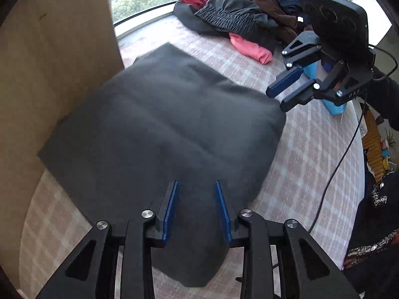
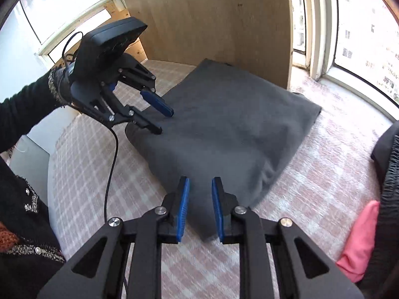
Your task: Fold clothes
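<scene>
Grey garment (image 1: 159, 124): is being kept flat on the checked bedcover (image 1: 311, 164), folded into a rough rectangle. Left gripper (image 1: 197, 209) and right gripper (image 2: 199, 209) (both parted, empty) are being held over its opposite near corners.

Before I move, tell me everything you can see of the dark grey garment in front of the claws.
The dark grey garment looks like soft, matte fleece, folded into a flat, roughly square pad with faint creases. It lies on the pink checked cloth, its far edge against the wooden panel. Both claws, left claw and right claw, hang open over its near corners.
</scene>
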### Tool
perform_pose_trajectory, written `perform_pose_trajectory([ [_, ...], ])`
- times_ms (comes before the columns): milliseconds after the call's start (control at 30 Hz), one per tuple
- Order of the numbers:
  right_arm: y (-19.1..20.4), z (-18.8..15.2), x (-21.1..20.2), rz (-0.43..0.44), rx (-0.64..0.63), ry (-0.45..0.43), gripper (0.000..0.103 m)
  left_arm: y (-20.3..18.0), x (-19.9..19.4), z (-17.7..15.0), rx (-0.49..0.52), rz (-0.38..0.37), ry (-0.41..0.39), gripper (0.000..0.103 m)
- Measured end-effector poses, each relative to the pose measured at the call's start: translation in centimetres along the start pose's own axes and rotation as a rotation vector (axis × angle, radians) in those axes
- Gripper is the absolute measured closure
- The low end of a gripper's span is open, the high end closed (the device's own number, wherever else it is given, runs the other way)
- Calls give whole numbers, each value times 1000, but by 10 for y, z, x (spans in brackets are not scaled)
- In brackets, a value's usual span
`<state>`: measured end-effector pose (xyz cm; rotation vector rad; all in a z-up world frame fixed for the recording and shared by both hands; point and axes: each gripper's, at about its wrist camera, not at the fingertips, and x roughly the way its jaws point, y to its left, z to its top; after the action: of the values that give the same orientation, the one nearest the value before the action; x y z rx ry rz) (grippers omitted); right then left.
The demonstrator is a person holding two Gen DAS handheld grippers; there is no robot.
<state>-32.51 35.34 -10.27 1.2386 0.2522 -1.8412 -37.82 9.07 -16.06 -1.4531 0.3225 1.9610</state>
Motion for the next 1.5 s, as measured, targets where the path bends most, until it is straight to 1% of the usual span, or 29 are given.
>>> perform_pose_trajectory([
  [33, -6, 4, 4, -15, 22, 9, 84, 9, 6, -9, -34, 5, -2, 70],
  [67, -14, 9, 4, -27, 48, 3, 84, 18, 6, -14, -75, -21, -35, 70],
  [100, -21, 14, 3, -39, 74, -3, 86, 26, 2, -17, -123, -57, -62, 70],
  [133, -29, 19, 3, -52, 100, -10, 86, 33, -2, -17, -166, -53, -60, 74],
  [167, -36, 24, 2, -64, 126, -16, 86, 38, -12, -17, -187, -17, -78, 75],
  [200, -43, 29, 2, -76, 152, -23, 83, 46, -24, -18, -210, 8, -125, 75],
  [267, -58, 39, 1, -101, 204, -36, 79, 62, -50, -19, -255, 58, -221, 67],
  [300, -65, 44, 0, -113, 231, -42, 68, 77, -54, -18, -312, 74, -237, 58],
  [333, -73, 49, 0, -125, 257, -48, 61, 90, -53, -17, -363, 79, -243, 56],
  [400, -87, 59, -1, -150, 309, -61, 61, 114, -45, -12, -457, 87, -249, 56],
  [500, -109, 74, -2, -187, 387, -81, 61, 137, -30, -5, -548, 73, -233, 56],
  [600, -126, 78, 8, -183, 412, -72, 61, 147, -21, -5, -562, 56, -236, 56],
  [700, -134, 81, 17, -186, 413, -54, 61, 157, -13, -6, -576, 39, -240, 56],
  [867, -142, 83, 27, -194, 387, -31, 61, 163, -5, -2, -563, 50, -212, 56],
  [967, -148, 85, 34, -183, 378, -18, 61, 162, -3, 0, -545, 63, -207, 52],
  [1000, -148, 85, 35, -181, 369, -21, 60, 162, -3, 1, -539, 68, -206, 51],
  [1100, -148, 87, 38, -177, 335, -42, 53, 161, -2, 3, -518, 84, -203, 49],
  [1167, -144, 86, 41, -171, 306, -51, 50, 158, -1, 5, -501, 93, -206, 49],
  [1300, -145, 81, 42, -132, 281, -70, 50, 152, 5, 10, -474, 91, -212, 49],
  [1367, -148, 78, 42, -114, 286, -81, 57, 151, 6, 12, -456, 98, -214, 49],
  [1467, -155, 73, 40, -78, 308, -80, 71, 151, 7, 12, -441, 99, -227, 49],
  [1500, -152, 73, 38, -71, 312, -81, 75, 150, 7, 11, -437, 97, -231, 52],
])
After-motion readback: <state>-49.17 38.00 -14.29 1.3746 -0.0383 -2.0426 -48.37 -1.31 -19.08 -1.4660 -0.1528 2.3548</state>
